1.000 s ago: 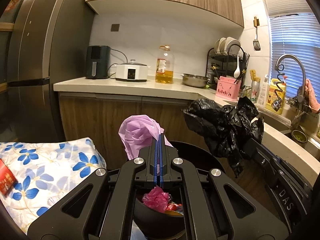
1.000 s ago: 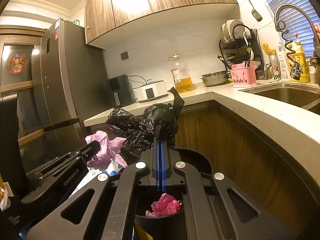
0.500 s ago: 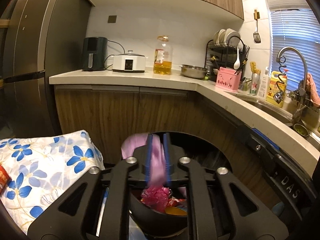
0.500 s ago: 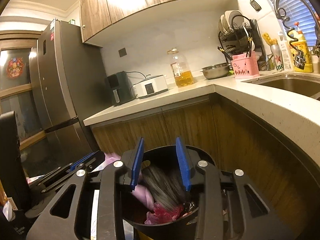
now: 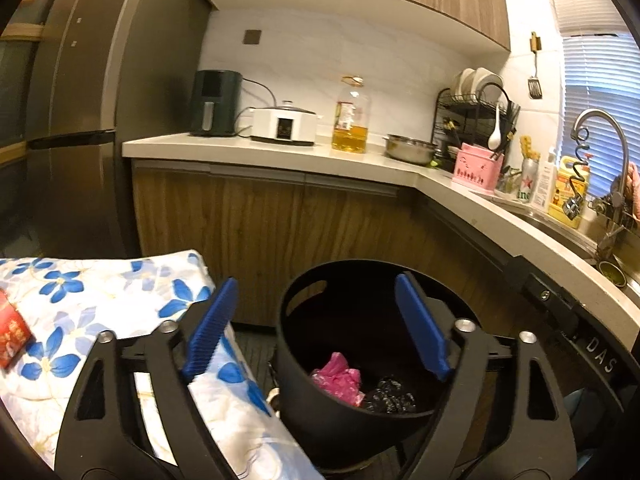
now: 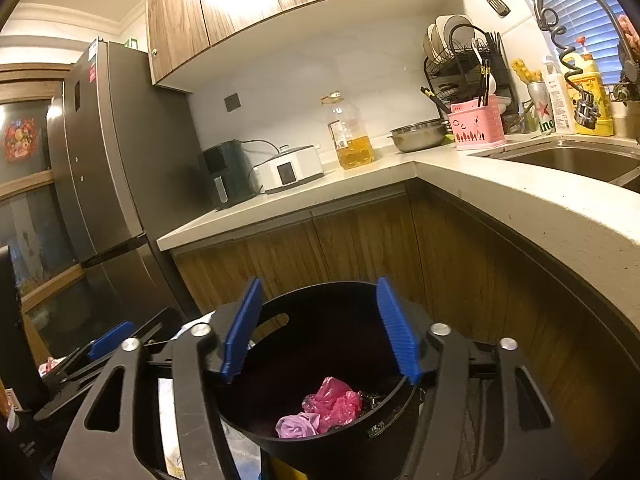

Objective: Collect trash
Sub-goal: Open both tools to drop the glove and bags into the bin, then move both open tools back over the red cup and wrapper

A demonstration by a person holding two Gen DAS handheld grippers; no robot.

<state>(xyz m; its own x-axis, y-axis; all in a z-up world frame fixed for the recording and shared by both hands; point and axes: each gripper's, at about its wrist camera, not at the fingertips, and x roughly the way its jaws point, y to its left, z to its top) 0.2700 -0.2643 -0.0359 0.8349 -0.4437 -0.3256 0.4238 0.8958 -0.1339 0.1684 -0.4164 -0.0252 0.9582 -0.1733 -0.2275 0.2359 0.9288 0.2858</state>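
A round black bin [image 5: 360,265] stands on the floor just below and ahead of both grippers. In it lie a crumpled hot-pink bag [image 5: 338,376] and a black bag [image 5: 390,396]. The right wrist view shows the bin [image 6: 280,300] with the hot-pink bag [image 6: 334,400], a pale pink bag [image 6: 298,426] and the black bag [image 6: 372,402]. My left gripper [image 5: 316,280] hangs over the bin, its jaws opening, nothing between them. My right gripper [image 6: 319,282] is over the bin too, jaws opening and empty.
A table with a blue-flowered cloth [image 5: 100,300] and a red packet [image 5: 12,336] stands left of the bin. Wooden cabinets [image 5: 260,232] and an L-shaped counter [image 5: 280,156] close off the back and right. A fridge [image 6: 100,160] stands at the left, a sink [image 6: 560,160] at the right.
Both grippers went from shut to wide open. The pale pink bag left my left gripper and the black bag left my right; both dropped into the bin.
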